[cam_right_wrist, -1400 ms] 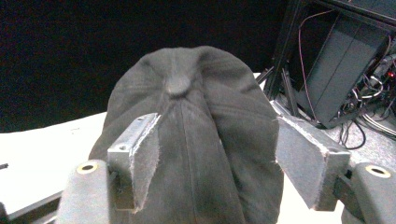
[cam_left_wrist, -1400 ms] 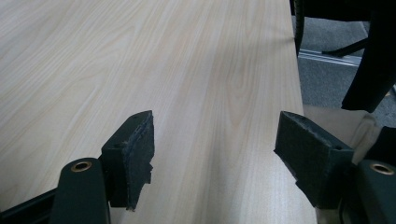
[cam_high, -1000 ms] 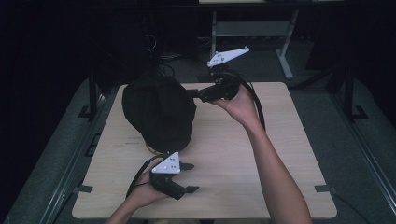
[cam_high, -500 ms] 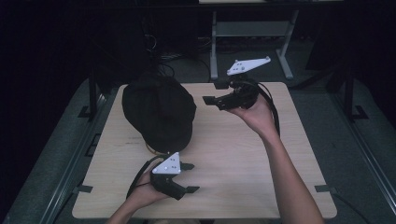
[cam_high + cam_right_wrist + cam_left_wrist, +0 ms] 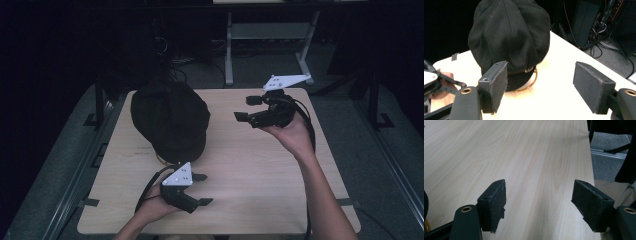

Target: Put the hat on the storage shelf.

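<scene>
A black fabric cap [image 5: 170, 120] lies on the left half of the wooden table [image 5: 260, 170]. My right gripper [image 5: 246, 108] hovers to the right of the cap, pointing at it, open and apart from it. In the right gripper view the cap [image 5: 509, 37] sits beyond the open right gripper [image 5: 544, 85], with a thin golden rim [image 5: 534, 77] showing under its brim. My left gripper [image 5: 202, 189] rests low near the table's front edge, just in front of the cap, open. In the left gripper view nothing but bare wood lies between the open left gripper [image 5: 539, 202] jaws.
A metal desk frame [image 5: 230, 50] and cables stand behind the table in the dark. Rails run along the floor on both sides. The table's right edge [image 5: 589, 150] drops to grey carpet. Bare wood lies between the two grippers.
My right gripper has drawn back to the right, away from the cap's edge, and sunk a little. The left gripper and the cap have stayed put.
</scene>
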`<state>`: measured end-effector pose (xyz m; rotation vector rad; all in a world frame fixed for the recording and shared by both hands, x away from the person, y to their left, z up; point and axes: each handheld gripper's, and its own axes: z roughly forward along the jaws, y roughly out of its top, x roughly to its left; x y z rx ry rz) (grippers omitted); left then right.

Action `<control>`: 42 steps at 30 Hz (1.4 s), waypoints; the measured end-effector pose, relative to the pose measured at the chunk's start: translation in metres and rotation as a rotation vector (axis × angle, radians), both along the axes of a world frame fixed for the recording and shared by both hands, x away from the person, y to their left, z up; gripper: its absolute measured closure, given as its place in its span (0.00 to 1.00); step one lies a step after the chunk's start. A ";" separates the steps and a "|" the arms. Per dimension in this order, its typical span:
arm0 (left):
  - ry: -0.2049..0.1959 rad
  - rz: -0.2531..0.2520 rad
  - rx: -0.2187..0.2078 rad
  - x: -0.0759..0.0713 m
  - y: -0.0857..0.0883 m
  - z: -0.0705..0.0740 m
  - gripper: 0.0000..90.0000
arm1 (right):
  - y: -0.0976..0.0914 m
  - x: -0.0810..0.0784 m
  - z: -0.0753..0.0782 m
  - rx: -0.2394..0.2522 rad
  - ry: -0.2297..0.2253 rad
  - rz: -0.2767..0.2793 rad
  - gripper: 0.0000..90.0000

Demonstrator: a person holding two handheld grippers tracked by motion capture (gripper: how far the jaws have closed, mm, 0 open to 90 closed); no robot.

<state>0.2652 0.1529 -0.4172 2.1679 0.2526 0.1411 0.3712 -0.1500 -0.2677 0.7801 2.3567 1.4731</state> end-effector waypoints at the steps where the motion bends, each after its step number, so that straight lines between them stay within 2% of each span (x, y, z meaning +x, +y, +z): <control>1: 0.002 0.002 0.002 0.000 0.000 0.000 0.30 | -0.003 -0.002 -0.002 -0.001 0.005 -0.004 0.30; 6: 0.002 0.012 -0.009 0.000 0.001 0.000 0.30 | -0.014 -0.009 -0.008 0.005 0.011 -0.017 0.30; 11: -0.002 0.011 0.000 0.001 0.002 0.000 0.30 | -0.024 -0.016 -0.016 0.009 0.022 -0.033 0.30; 18: 0.002 0.022 -0.011 0.000 0.003 0.000 0.30 | -0.038 -0.025 -0.029 0.013 0.041 -0.052 0.29; 33: 0.001 0.026 -0.007 0.000 0.003 -0.001 0.30 | -0.068 -0.045 -0.055 0.034 0.076 -0.101 0.29; 42: -0.005 0.029 -0.006 0.000 0.005 -0.001 0.30 | -0.084 -0.060 -0.070 0.036 0.081 -0.127 0.29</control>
